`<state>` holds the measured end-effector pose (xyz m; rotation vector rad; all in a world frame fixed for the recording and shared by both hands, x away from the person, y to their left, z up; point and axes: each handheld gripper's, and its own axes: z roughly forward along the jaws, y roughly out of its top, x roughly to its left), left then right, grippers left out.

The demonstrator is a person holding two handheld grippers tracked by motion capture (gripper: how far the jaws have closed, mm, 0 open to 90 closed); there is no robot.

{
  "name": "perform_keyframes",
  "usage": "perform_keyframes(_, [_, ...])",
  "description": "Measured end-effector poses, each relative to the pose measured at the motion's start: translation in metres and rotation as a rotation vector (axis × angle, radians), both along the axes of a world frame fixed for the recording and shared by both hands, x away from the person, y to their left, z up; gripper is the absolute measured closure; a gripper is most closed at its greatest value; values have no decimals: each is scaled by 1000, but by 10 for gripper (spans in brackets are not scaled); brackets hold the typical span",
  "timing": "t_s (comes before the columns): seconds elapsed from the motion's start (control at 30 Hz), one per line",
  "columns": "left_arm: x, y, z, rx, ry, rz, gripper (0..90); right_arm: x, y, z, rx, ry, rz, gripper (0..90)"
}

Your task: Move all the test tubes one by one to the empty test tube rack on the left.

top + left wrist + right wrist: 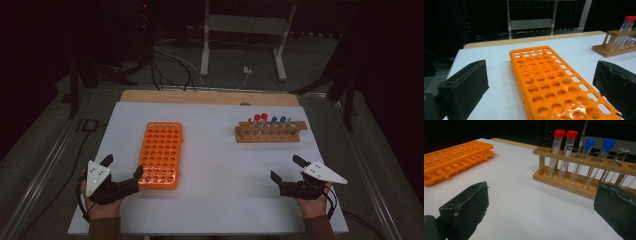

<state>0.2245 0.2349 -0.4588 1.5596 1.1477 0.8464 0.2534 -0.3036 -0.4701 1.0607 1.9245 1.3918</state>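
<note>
- The work in hand looks like moving capped tubes from the wooden rack (270,131) to the orange rack (161,154), and nothing is gripped yet.
- Risk 1: the left tongs (123,167) sit just beside the near corner of the orange rack, with 1 jaw tip almost touching it. A careless push from there could slide the light plastic rack across the white bench (215,165).
- Risk 2: the 2 red-capped tubes (563,152) and 2 blue-capped tubes (596,157) lean at slightly different angles in their holes. A grip closing off-centre could knock a neighbour, or tip the wooden rack if the pull is sideways rather than straight up.
- Risk 3: an uncapped clear tube (616,162) stands right beside the blue pair, so a wide approach from the right tongs (285,167) could clip it.
- Left tongs: spread wide and holding nothing. In the left gripper view the orange rack (554,85) runs between the 2 black jaws, and whether either jaw touches it cannot be told.
- Right tongs: also spread wide and gripping nothing, resting low over the bench, well apart from the wooden rack (584,177) at the far right of the bench.
- The orange rack lies flat at the left of the bench, all holes vacant as far as shown.
</note>
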Motion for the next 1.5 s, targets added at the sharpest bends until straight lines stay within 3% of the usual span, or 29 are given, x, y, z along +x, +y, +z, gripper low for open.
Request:
perform_keyframes(0.2, [-2, 4, 2, -7, -16, 21, 13, -1, 3, 0, -5, -6, 9, 2])
perform_keyframes(0.33, [2, 5, 0, -14, 3, 8, 12, -1, 4, -2, -7, -13, 11, 2])
perform_keyframes(0.53, [3, 5, -7, -38, -35, -4, 4, 2, 2, 2, 9, -34, 13, 2])
perform_keyframes(0.77, [4, 5, -9, -57, 8, 38, 5, 11, -4, 24, 22, -65, -20, 3])
perform_keyframes(0.83, [4, 4, -9, -57, 11, 43, 5, 15, -7, 34, 24, -78, -33, 2])
perform_keyframes(0.97, [5, 3, -10, -23, 23, 97, 5, 27, -12, 51, 21, -79, -61, 2])
perform_keyframes(1.1, [6, 3, -11, -18, 29, 106, 5, 40, -16, 63, 40, -81, -69, 2])
perform_keyframes(1.27, [7, 1, -12, -10, 37, 98, 5, 57, -19, 73, 22, -70, -101, 2])
perform_keyframes(1.5, [7, -1, -13, -12, 38, 92, 5, 82, -27, 76, -8, -41, -158, 9])
